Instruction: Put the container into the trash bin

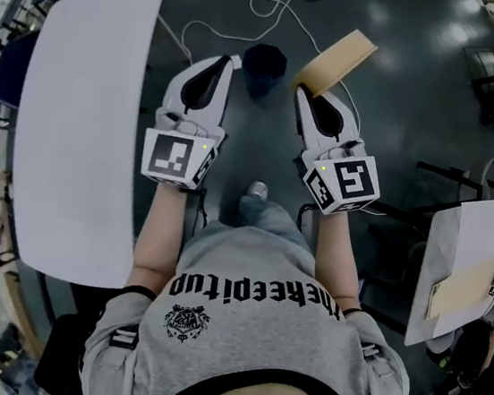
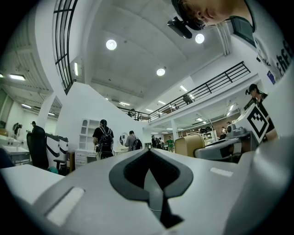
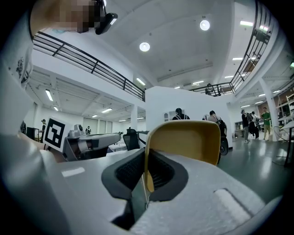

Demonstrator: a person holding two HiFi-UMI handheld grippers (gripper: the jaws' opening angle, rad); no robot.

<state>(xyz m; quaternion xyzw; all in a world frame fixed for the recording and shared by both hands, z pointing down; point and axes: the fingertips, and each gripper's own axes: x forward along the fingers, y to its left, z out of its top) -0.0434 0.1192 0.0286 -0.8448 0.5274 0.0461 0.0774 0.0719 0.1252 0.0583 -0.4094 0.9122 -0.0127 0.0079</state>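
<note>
The container (image 1: 338, 54) is a shallow tan tray. My right gripper (image 1: 305, 91) is shut on its rim and holds it up above the floor. In the right gripper view the container (image 3: 186, 140) stands on edge between the closed jaws of the right gripper (image 3: 146, 176). The trash bin (image 1: 264, 64) is a small dark bin on the floor, between and just beyond the two grippers. My left gripper (image 1: 232, 60) is shut with nothing in it, and the left gripper view shows the same for the left gripper (image 2: 149, 158). That view also catches the container (image 2: 188, 145) off to the right.
A long white table (image 1: 80, 125) runs along the left. A second white table (image 1: 441, 263) with a tan board on it stands at the right. White cables (image 1: 253, 12) trail over the dark floor behind the bin. Chairs stand at the right edge.
</note>
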